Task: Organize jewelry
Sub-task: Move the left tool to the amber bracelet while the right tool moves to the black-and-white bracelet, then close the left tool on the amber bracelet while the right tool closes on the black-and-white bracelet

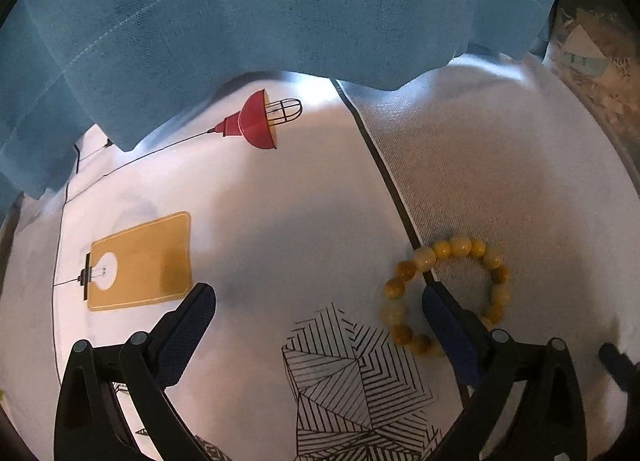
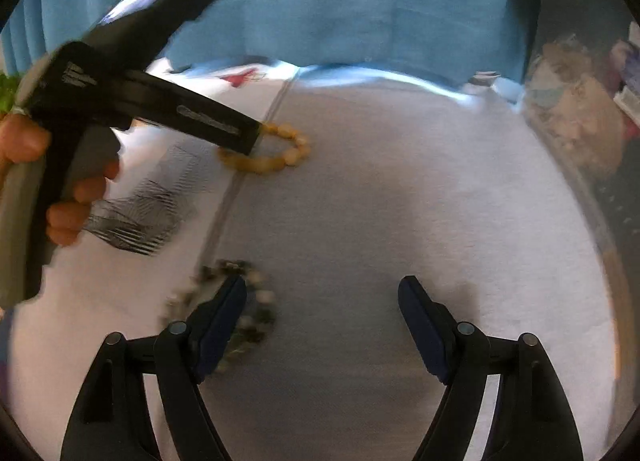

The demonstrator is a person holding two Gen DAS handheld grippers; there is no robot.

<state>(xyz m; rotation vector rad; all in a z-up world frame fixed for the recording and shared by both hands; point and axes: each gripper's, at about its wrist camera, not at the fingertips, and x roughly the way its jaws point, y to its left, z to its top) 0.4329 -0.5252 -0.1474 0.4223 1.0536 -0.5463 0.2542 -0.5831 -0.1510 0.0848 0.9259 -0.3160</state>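
A yellow bead bracelet (image 1: 448, 289) lies flat on the white printed cloth (image 1: 280, 221). My left gripper (image 1: 318, 297) is open just above the cloth; its right finger (image 1: 448, 325) reaches into the bracelet's ring. The bracelet also shows in the right wrist view (image 2: 276, 149), partly hidden by the left gripper's body. A dark-and-pale bead bracelet (image 2: 236, 309) lies on the cloth, blurred, under my right gripper's left finger (image 2: 220, 325). My right gripper (image 2: 322, 293) is open and empty.
A teal curtain (image 1: 240, 13) hangs over the far edge of the cloth. Prints on the cloth: a red lamp (image 1: 256, 121), a yellow bulb card (image 1: 140, 261), striped shapes (image 1: 352, 377). Cluttered items (image 2: 576, 113) sit at the far right.
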